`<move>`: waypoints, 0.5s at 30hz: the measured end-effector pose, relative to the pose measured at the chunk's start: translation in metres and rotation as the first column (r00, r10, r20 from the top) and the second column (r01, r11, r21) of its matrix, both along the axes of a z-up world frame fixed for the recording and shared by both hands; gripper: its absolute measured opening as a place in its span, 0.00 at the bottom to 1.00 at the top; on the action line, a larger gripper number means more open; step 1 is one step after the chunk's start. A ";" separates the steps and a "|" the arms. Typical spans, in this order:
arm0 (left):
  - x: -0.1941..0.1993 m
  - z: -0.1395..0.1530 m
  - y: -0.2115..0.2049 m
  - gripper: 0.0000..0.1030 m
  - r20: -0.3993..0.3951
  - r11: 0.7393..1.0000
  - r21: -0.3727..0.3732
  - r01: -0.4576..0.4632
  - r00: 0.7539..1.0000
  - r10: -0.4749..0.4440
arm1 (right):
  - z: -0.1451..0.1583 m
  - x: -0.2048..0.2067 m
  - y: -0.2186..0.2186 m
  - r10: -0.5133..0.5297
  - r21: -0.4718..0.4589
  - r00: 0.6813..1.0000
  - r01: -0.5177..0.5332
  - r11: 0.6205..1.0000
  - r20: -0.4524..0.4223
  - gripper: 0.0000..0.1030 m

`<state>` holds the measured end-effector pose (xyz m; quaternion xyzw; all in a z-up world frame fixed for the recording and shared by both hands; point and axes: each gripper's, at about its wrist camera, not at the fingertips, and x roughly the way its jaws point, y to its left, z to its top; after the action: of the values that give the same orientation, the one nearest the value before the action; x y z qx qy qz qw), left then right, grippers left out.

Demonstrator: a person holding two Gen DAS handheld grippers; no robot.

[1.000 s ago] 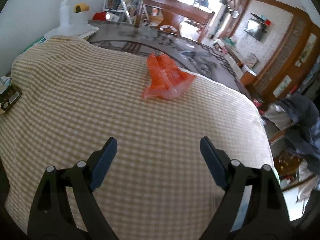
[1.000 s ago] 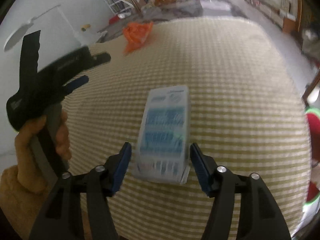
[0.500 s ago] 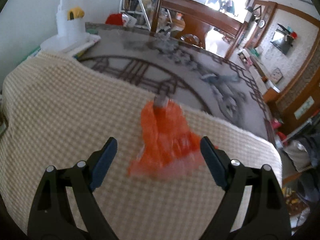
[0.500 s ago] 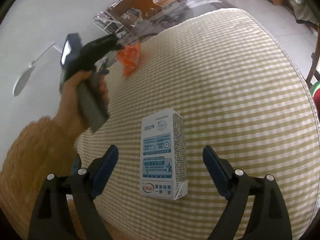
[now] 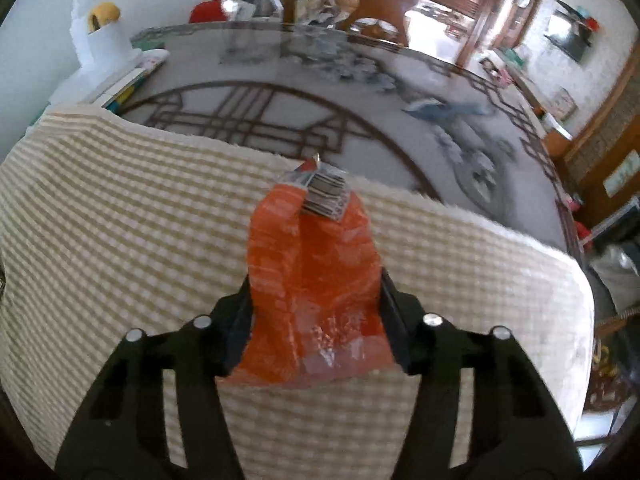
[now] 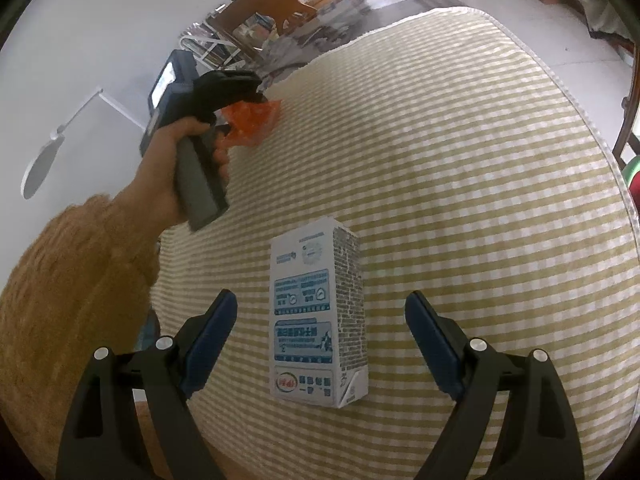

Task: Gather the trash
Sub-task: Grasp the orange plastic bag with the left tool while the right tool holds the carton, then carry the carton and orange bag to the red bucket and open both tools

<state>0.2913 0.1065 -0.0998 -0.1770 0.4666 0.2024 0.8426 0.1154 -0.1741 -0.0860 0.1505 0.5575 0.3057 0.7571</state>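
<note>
Gingham cloth (image 5: 120, 216) covers the near table; patterned glass (image 5: 280, 120) fills the upper frame. Left gripper (image 5: 314, 292) closes around the orange bag (image 5: 316, 280), centre frame. Right gripper (image 6: 320, 320) stands open astride the carton (image 6: 316, 320).

Daylit, bright; blown-out glare from doorway (image 5: 424, 16) beyond the tool; heavy fisheye edge bending, dark corners; slight softness.

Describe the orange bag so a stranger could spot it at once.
Start at the checked cloth covering the table; near its far edge lies the orange plastic bag, between the closing fingers of the left gripper. It is crinkled, with a barcode label on top, unlike the rigid white carton.
</note>
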 end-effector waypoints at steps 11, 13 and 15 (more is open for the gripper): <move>-0.149 0.003 -0.046 0.49 0.029 0.991 0.026 0.131 0.991 -0.132 | -0.007 0.006 0.009 -0.029 -0.122 0.998 0.035 0.992 0.055 0.81; -0.182 0.007 -0.055 0.49 0.022 0.986 0.065 0.152 0.988 -0.153 | -0.009 0.008 0.013 -0.027 -0.151 0.997 0.037 0.988 0.067 0.81; -0.205 0.010 -0.061 0.49 0.020 0.985 0.079 0.154 0.988 -0.156 | -0.011 0.007 0.015 -0.021 -0.177 0.997 0.034 0.984 0.076 0.81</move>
<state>0.0864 0.0451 -0.0894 -0.1103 0.4596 0.1520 0.8681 0.1228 -0.1587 -0.0971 0.0785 0.5521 0.2495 0.7917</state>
